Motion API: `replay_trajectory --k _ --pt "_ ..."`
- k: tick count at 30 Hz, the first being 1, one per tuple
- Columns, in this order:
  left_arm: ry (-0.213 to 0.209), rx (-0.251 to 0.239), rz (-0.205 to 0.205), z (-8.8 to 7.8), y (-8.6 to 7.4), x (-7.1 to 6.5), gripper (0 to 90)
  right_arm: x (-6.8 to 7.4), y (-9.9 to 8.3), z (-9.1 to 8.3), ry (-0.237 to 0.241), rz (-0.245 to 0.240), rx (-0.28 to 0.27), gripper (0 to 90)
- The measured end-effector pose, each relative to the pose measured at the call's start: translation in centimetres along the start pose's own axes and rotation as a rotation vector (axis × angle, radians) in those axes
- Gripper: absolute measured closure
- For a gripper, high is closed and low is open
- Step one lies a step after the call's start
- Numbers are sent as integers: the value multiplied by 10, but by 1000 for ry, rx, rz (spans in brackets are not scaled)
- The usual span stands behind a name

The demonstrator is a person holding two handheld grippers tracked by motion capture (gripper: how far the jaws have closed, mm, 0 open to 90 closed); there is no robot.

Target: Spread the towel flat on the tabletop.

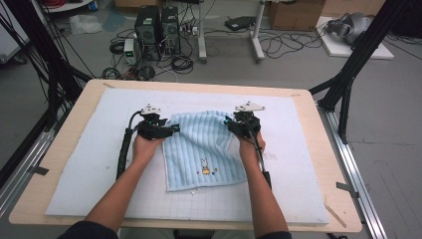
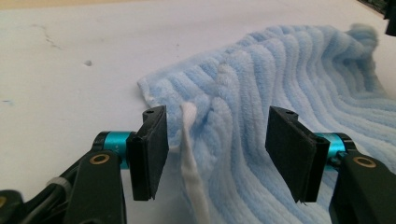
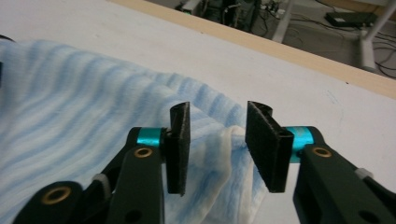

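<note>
We see a white mat spread over a light wooden table, whose bare edge frames it all round. On the grey floor beyond, at about eleven o'clock from the table's middle, two black computer towers stand side by side among loose black cables. At twelve o'clock rise the white legs of a stand. At one o'clock sits a cardboard box. Black frame struts slant down at two o'clock.
</note>
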State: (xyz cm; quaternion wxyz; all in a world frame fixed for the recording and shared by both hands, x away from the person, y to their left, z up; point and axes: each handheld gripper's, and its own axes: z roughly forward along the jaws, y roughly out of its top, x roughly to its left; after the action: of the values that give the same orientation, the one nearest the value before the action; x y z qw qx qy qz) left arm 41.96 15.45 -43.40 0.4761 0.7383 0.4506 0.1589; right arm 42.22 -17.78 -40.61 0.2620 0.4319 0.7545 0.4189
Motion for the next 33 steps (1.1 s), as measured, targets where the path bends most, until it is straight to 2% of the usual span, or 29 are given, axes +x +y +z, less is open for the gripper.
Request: replay_trajectory --k 3,5,6,9,10,12,14,18,19,21,22,23,24,25,26,27,29,30,32,33 --pt "-19 -20 -3 -11 -7 -1 391 -2 -5 -12 58 18 -7 540" --pt "-28 -24 6 -19 -12 -2 392 -2 -10 -19 79 4 -4 542" --pt "-32 -14 13 -23 -13 -3 390 -2 -14 -22 89 4 8 544" --pt "-35 -42 13 -33 -20 -3 394 -3 -26 -25 114 10 50 555" --pt "-37 -41 8 -36 -21 -2 394 -2 -30 -23 130 19 67 557" --pt "-44 -34 3 -38 -24 -2 392 1 -36 -16 183 41 140 559" --pt "-57 -28 5 -39 -25 -2 391 6 -38 -10 220 55 163 587" --pt "-65 -27 13 -41 -25 -5 392 19 -40 3 175 -48 240 725" --pt "-66 -23 16 -41 -25 -6 392 20 -39 4 162 -47 234 810" --pt "-68 -18 16 -42 -25 -7 392 20 -37 4 90 -94 240 885" --pt "-74 -14 18 -42 -26 -7 392 18 -37 3 49 -106 238 893" --pt "-74 -16 18 -42 -27 -8 393 12 -37 3 -10 -107 234 893" --pt "-76 -11 19 -42 -29 -9 393 8 -38 3 -44 -101 232 893" --pt "-78 -7 21 -41 -30 -9 394 -1 -40 2 -91 -76 229 893" --pt "-82 4 20 -41 -32 -10 394 -7 -41 2 -97 -47 226 893" --pt "-83 11 25 -41 -33 -11 395 -16 -43 1 -61 27 209 890" --pt "-87 15 22 -40 -35 -12 396 -21 -44 -2 -15 69 176 818" --pt "-87 18 23 -39 -36 -12 396 -20 -44 -3 36 79 160 765" --pt "-89 20 21 -38 -37 -12 396 -12 -41 -3 84 55 152 677" --pt "-89 21 24 -39 -37 -13 396 -8 -40 -2 132 56 142 638"
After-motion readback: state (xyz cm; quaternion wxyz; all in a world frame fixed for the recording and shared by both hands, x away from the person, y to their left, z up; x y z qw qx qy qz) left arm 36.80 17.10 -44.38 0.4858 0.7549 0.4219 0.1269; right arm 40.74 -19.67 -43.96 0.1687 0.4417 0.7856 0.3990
